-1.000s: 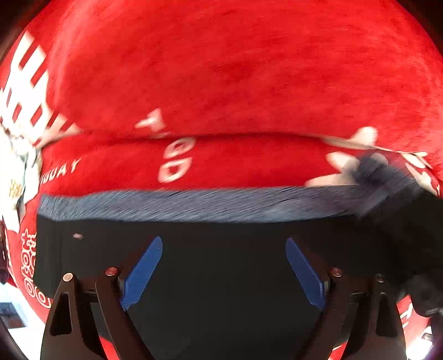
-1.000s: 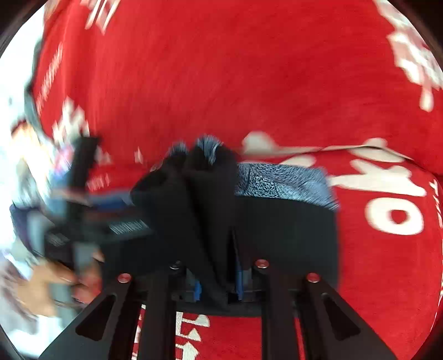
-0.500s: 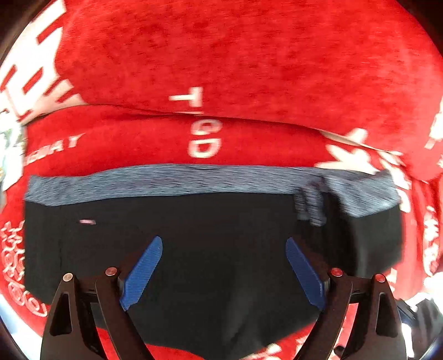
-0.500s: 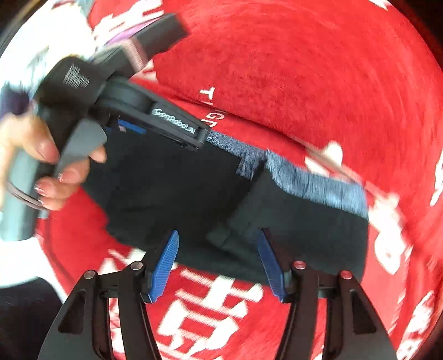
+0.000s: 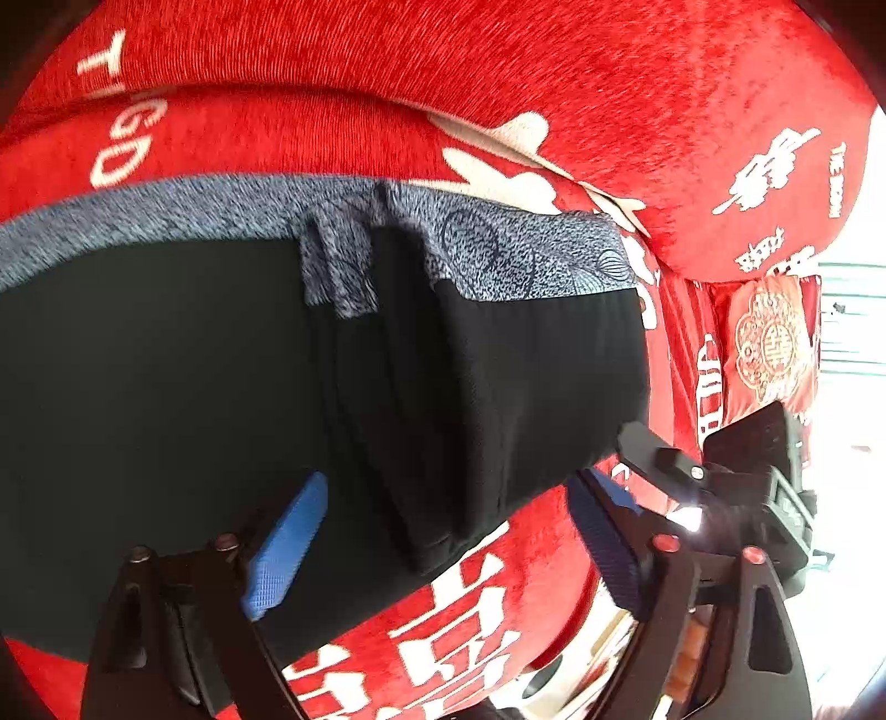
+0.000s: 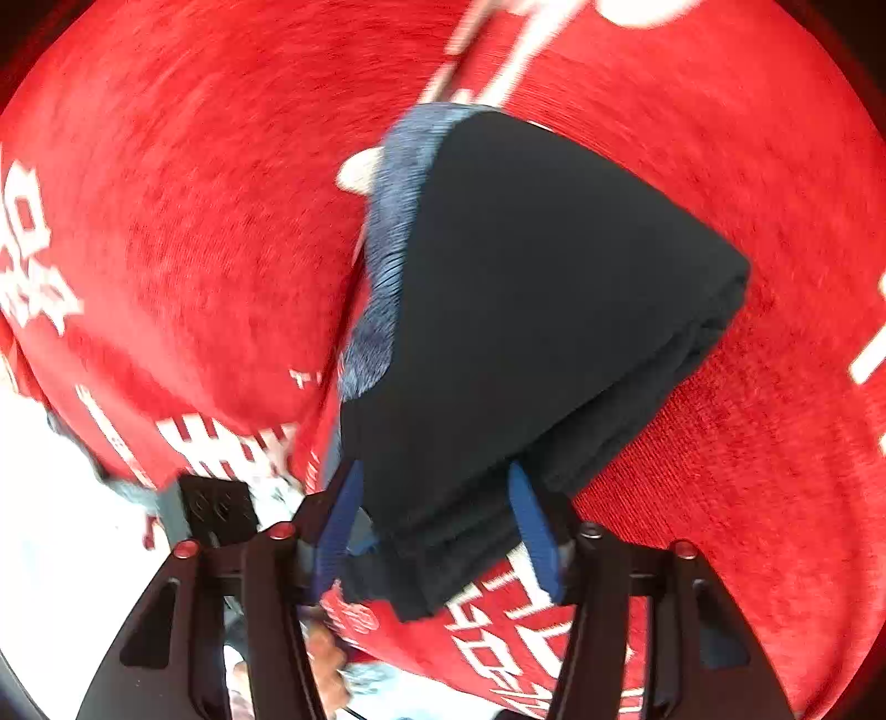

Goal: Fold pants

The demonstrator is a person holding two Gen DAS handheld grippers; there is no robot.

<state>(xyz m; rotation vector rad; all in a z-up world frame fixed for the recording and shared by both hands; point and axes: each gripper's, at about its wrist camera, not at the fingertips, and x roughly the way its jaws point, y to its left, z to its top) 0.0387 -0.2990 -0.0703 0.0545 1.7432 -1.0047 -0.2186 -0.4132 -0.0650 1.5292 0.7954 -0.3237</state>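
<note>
Both grippers are spread open as I look down them, and neither is clamped on cloth. On my left gripper [image 5: 446, 545] the blue pads [image 5: 285, 545] stand wide apart, the left one hanging over the black cloth, the right one over the red cover just off the garment's edge; nothing sits between them that they touch. Ahead of it I see the black pants [image 5: 194, 387] lying folded on the red sofa cover [image 5: 498, 50], a flat stack with the speckled grey-blue waistband [image 5: 498, 255] running along the far edge, against the seam where the seat meets the back cushion. A narrower folded layer lies across the stack toward its right end, its corner reaching down to the white lettering on the cover. Further right a red and gold embroidered cushion [image 5: 769, 343] stands beside the sofa back, and below it part of the other handheld tool's black body shows. Through my right gripper [image 6: 437, 531], the same folded pants [image 6: 542, 310] lie with one near corner reaching in between the open pads; whether either pad touches the cloth I cannot tell. That view is motion-blurred, with the waistband [image 6: 387, 249] on the stack's left side.
</note>
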